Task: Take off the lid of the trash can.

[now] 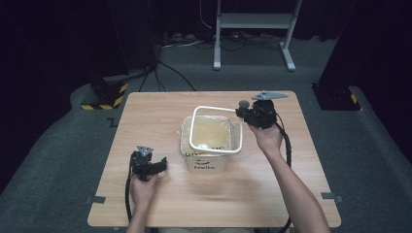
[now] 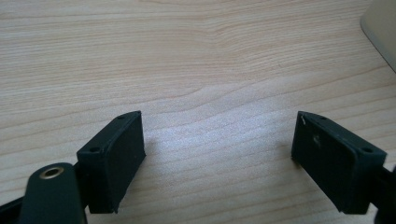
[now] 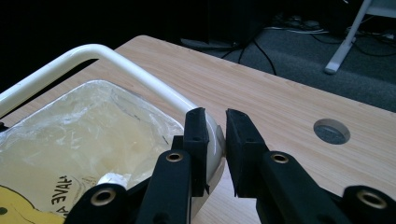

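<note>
Dark curtains and grey carpet surrounded the light wooden table [image 1: 160,116], with a white metal stand [image 1: 252,29] and loose cables on the floor behind it.

Near the table's middle stood the white square plastic bucket [image 1: 206,162], lined with a clear plastic bag [image 3: 93,126] and printed with dark lettering on its front wall. Its white tubular bail handle [image 1: 214,109] was swung up and tilted toward the far side, arching over the bucket's mouth.

Your right gripper [image 3: 216,133] sat at the far right corner of that handle, above the bucket's far right edge. Its black jaws stood close together with the handle's bend between them; the handle pressed against one pad, so I logged it as clenched on the handle. In the high view your right gripper [image 1: 257,114] was carried above the table, forearm reaching in from the bottom right.

Your left gripper [image 1: 148,165] was low over the table, just to the left of the bucket and apart from it. Its jaws were spread wide, released, with bare wood grain between the two black pads [image 2: 116,158]. A pale corner of the bucket [image 2: 380,28] showed at the upper right of the left gripper view.
</note>
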Available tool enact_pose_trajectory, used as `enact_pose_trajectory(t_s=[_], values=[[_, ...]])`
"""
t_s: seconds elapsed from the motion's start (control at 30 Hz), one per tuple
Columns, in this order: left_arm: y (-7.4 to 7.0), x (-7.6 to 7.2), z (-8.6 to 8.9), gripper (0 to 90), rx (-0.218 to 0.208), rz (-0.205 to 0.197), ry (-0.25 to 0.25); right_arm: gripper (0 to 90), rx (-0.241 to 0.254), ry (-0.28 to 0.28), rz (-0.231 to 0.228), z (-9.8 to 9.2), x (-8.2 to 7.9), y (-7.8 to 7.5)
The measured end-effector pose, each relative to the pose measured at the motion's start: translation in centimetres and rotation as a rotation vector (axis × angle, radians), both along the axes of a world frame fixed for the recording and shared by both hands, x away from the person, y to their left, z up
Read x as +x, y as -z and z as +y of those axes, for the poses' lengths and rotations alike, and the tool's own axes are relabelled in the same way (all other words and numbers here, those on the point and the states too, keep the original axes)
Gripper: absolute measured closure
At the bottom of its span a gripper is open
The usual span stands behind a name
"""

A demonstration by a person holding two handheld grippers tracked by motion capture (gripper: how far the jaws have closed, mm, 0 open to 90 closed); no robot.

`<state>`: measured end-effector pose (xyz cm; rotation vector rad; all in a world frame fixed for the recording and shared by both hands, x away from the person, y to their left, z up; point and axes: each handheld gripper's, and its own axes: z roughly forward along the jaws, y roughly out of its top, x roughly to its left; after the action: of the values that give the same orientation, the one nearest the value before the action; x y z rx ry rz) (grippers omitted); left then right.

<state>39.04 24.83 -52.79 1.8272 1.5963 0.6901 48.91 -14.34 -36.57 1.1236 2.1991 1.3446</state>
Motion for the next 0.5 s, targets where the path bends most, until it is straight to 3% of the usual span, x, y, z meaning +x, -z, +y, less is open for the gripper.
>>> enact_pose_trajectory(t_s=[0.5], values=[[0.0, 0.0, 0.0, 17.4, 0.004, 0.002, 0.002, 79.2, 0.016, 0.020, 0.000, -2.9, -0.7, -0.3]])
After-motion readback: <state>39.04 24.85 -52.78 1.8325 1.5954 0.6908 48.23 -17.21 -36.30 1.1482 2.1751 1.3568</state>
